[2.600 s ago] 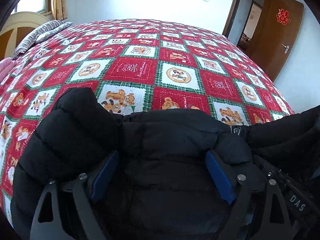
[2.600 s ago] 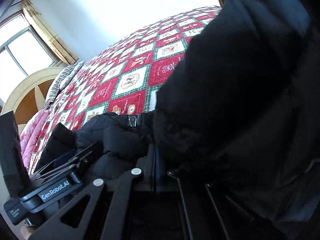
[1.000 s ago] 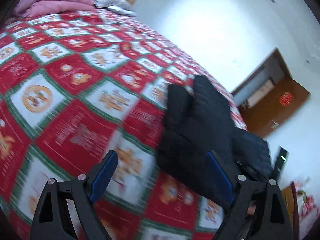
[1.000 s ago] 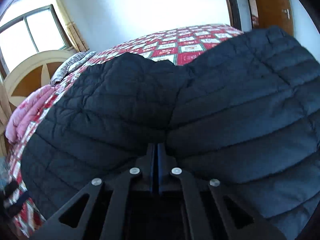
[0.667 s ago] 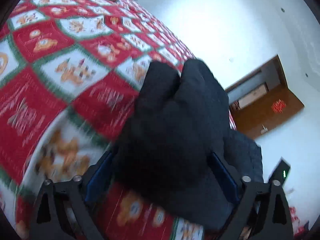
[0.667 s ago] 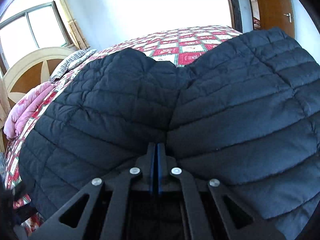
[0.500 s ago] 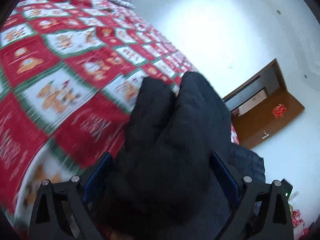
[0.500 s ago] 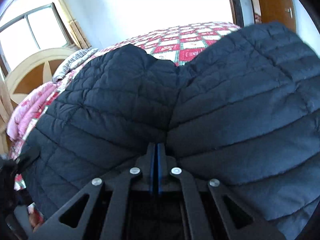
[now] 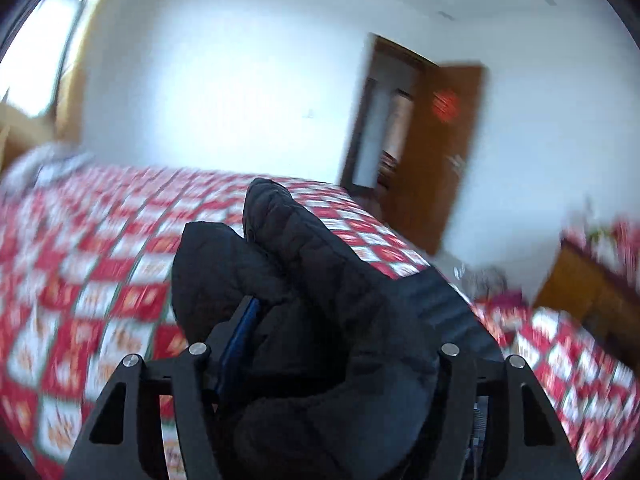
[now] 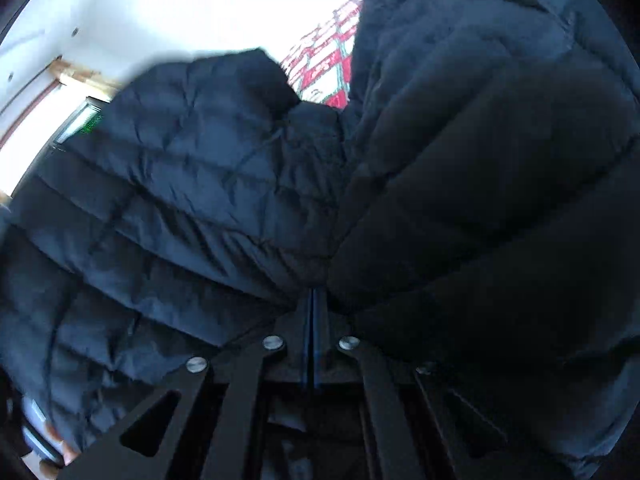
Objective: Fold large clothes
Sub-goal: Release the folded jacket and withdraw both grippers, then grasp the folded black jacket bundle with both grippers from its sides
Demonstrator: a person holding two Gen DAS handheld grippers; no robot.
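Two grippers are being used on one black puffer jacket (image 10: 224,184), the largest thing ahead of them; it is being held up above the red patchwork bedspread (image 9: 100,280) that lies below and beyond the fingers. The jacket is judged to be light, soft and slippery, so thick quilted folds are being preferred as holding places. The right gripper (image 10: 314,312) is being kept clenched on a pinch of fabric. The left gripper (image 9: 340,320) has just been closing, and a bulky fold is being squeezed between its blue pads (image 9: 240,332).
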